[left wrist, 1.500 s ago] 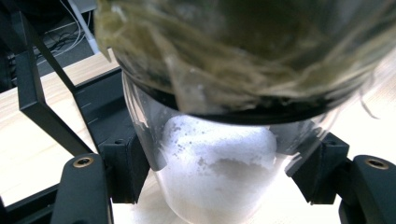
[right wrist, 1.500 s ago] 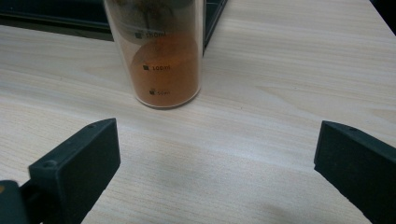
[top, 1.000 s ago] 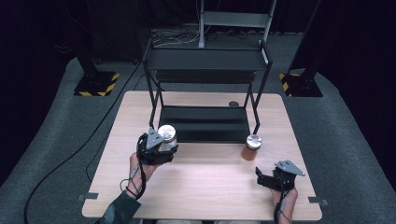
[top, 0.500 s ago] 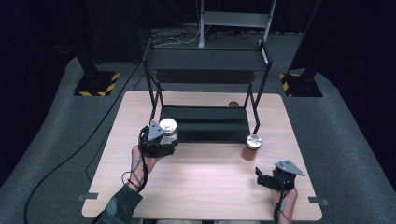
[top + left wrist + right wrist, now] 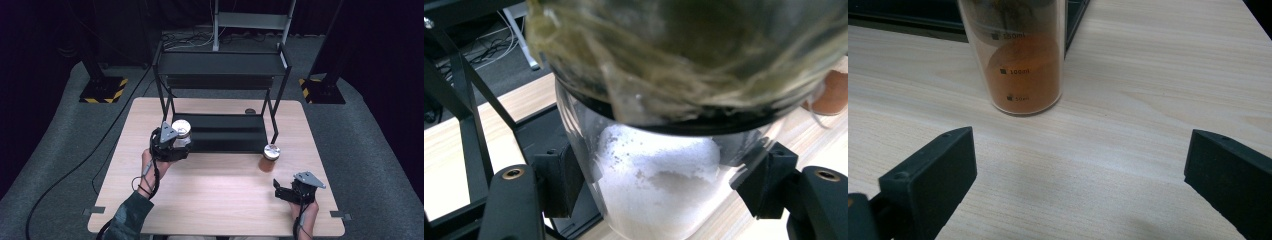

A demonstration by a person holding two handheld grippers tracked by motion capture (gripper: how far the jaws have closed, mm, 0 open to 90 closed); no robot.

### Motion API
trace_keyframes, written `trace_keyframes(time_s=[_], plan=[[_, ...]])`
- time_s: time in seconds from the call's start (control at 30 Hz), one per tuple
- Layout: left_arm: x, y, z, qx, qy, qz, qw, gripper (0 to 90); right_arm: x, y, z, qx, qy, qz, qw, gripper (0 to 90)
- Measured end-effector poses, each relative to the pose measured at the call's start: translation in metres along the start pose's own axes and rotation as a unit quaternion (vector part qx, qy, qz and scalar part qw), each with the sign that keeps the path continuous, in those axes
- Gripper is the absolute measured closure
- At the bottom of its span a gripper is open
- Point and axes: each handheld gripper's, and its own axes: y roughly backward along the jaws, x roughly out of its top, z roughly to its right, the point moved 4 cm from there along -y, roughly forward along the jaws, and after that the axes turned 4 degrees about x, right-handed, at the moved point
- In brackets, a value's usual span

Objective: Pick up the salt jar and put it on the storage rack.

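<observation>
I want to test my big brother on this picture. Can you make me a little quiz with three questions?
1. True or false: the left gripper holds a jar of white powder.
2. What colour is the powder in the other jar, which stands on the table?
A. blue B. orange-brown C. green
3. Fill in: the right gripper is ____, with nothing between its jaws.

Key:
1. True. Its jaws press the glass on both sides.
2. B.
3. Open. It sits apart from the jar, near the table's front edge.
</observation>
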Motion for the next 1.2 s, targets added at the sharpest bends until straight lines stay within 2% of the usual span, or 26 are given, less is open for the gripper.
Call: trace_keyframes(time_s=[0.8, 1.2], plan=[[0.028, -0.007, -0.012, -0.009, 0.003, 0.002, 1.0, 30.4, 0.0, 0.0, 0.001, 0.002, -0.001, -0.001, 1.0, 0.0], [0.039, -0.01, -0.018, -0.006, 0.006, 0.003, 1.0, 30.4, 0.0, 0.0, 0.001, 0.002, -0.002, 0.0, 1.0, 0.0]])
